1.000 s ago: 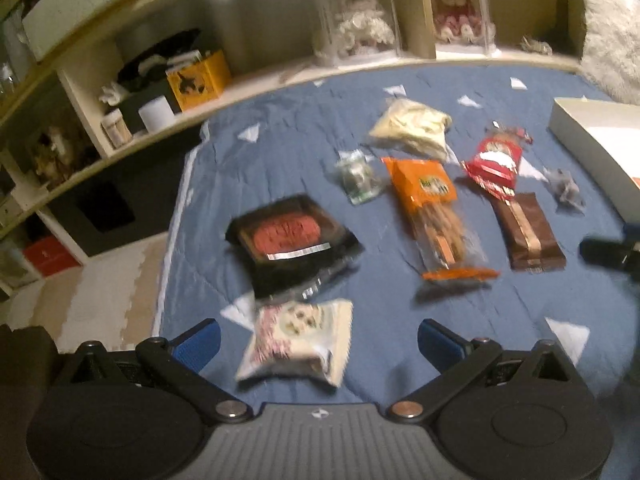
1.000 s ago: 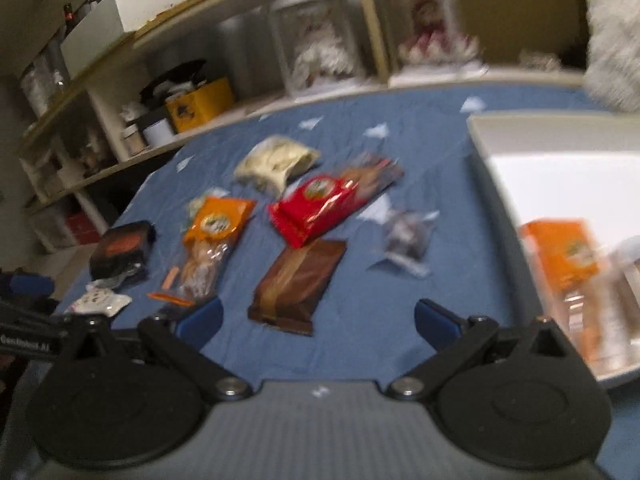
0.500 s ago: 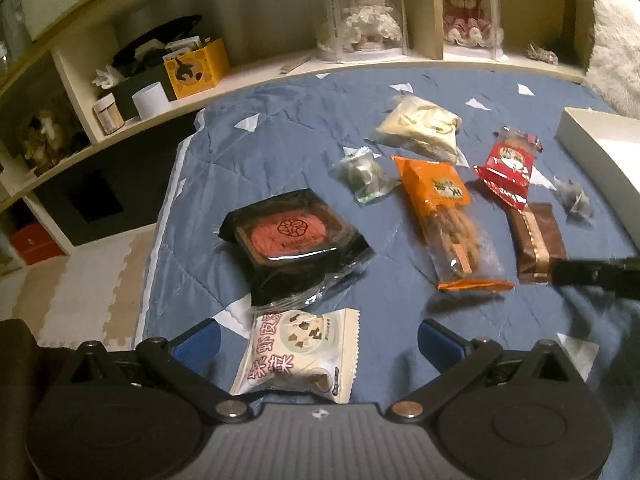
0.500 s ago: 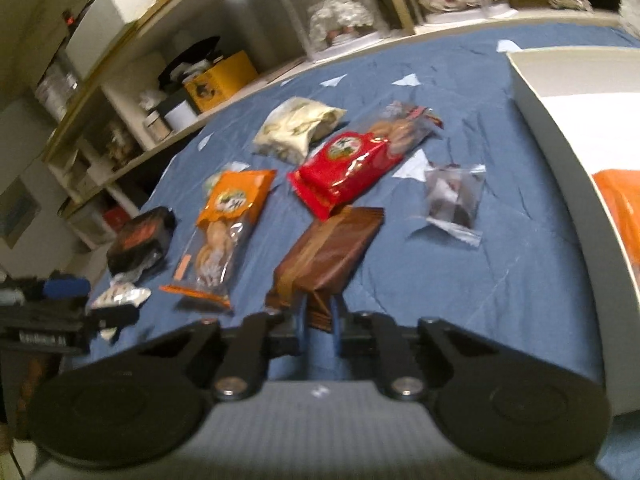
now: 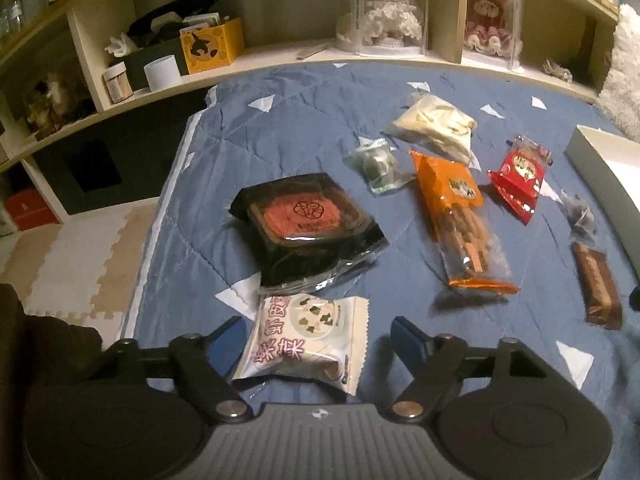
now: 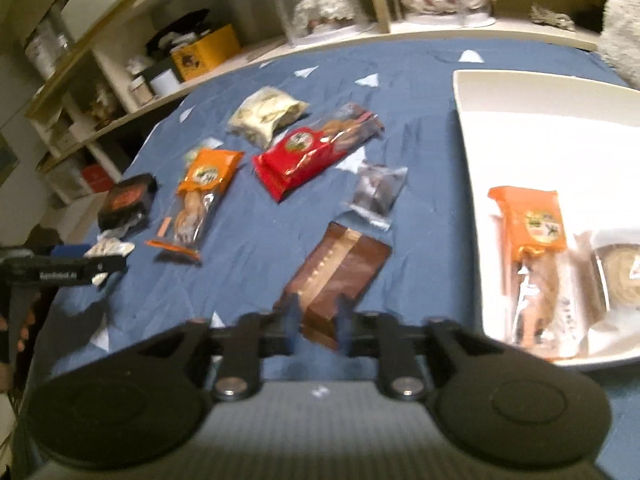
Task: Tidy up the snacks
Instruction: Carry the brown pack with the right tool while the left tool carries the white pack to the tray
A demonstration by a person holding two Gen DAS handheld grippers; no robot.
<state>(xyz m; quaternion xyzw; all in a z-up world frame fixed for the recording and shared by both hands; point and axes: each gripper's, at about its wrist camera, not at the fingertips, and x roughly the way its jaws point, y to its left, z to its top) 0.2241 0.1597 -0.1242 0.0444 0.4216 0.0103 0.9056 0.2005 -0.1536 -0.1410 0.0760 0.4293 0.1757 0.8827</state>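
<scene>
left claw open, straddling white printed snack pouch near-left on blue quilt | right claw gripping brown foil snack bar | step: pickup | next: carry bar right into white tray

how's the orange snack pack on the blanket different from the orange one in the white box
The orange pack on the blanket lies loose on the blue blanket, tilted, among other snacks; the orange pack in the box lies inside the white box, nearly straight, beside a pale round snack. Both have an orange top with a round logo and a clear lower part showing brown sticks.
</scene>
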